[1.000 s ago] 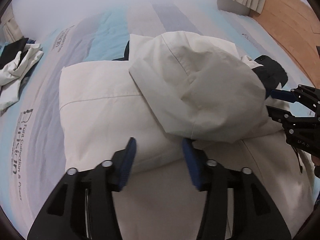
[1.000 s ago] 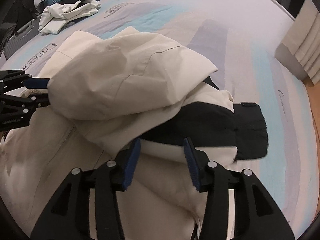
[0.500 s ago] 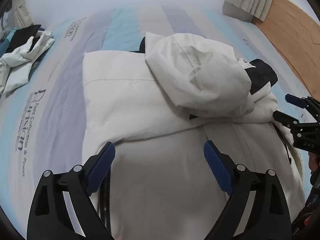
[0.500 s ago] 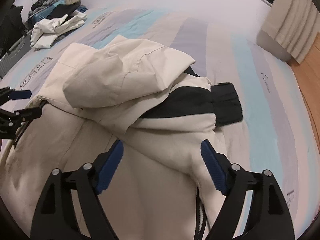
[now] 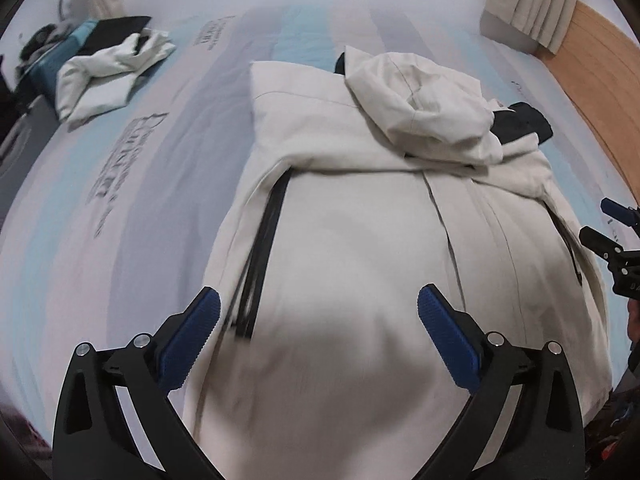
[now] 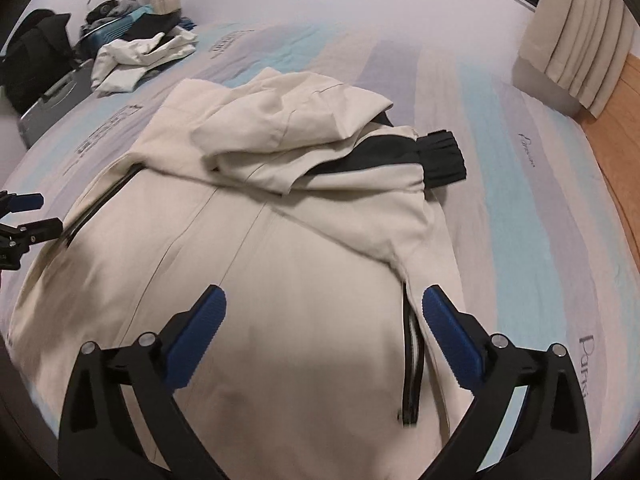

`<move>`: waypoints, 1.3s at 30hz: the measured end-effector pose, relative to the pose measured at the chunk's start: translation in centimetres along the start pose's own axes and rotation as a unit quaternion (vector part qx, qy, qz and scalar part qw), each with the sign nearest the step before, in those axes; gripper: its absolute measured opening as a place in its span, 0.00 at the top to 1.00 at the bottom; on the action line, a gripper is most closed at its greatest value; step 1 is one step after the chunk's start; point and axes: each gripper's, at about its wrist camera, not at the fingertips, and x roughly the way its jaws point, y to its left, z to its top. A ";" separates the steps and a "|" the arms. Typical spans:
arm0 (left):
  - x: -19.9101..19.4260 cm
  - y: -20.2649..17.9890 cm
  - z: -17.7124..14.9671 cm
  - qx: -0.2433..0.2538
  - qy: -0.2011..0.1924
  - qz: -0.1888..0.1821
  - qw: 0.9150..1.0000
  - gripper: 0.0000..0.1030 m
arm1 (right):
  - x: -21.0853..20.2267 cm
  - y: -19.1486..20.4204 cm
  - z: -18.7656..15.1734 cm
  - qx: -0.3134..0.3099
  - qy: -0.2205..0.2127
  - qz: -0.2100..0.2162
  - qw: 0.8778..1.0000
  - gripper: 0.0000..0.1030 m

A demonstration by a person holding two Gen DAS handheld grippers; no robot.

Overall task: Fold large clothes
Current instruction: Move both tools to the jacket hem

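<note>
The left tongs [image 5: 319, 322], black with ribbed blue pads, are opening to their widest with nothing between the pads, hovering over the near left part of a large cream-white hooded jacket with black zips and black sleeve cuffs [image 5: 360, 248]. The right tongs [image 6: 325, 324], of the same make, are also opening wide and gripping nothing, hovering over the jacket's near right part, just above a black side zip [image 6: 412, 364].

The jacket is lying spread on a bed covered in a sheet striped pale blue, lilac and grey with printed lettering [image 5: 132, 184]. Its cream hood [image 5: 416, 120] is lying folded down over the upper body, and a sleeve is lying tucked across beneath it, its black ribbed cuff [image 6: 444, 158] sticking out to the right. The lower body of the jacket is lying flat and unfolded toward the viewer.

At the far left corner of the bed, a small heap of white and dark clothes [image 6: 140, 56] is sitting well apart from the jacket.

The top appears folded in and both tongs look free. The next move likely calls for lowering the tongs to the near hem, pinching both corners, and carrying them up over the hood.
</note>
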 end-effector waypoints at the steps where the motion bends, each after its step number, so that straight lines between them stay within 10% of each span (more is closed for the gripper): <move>1: -0.7 0.1 -0.9 -0.002 0.000 0.001 1.000 0.06 | -0.6 0.1 -0.6 -0.001 -0.001 0.000 1.000 0.08; 39: -1.7 7.9 -16.5 -0.030 0.094 0.004 0.995 0.06 | -5.6 -6.3 -18.9 0.113 0.148 -0.035 0.982 0.08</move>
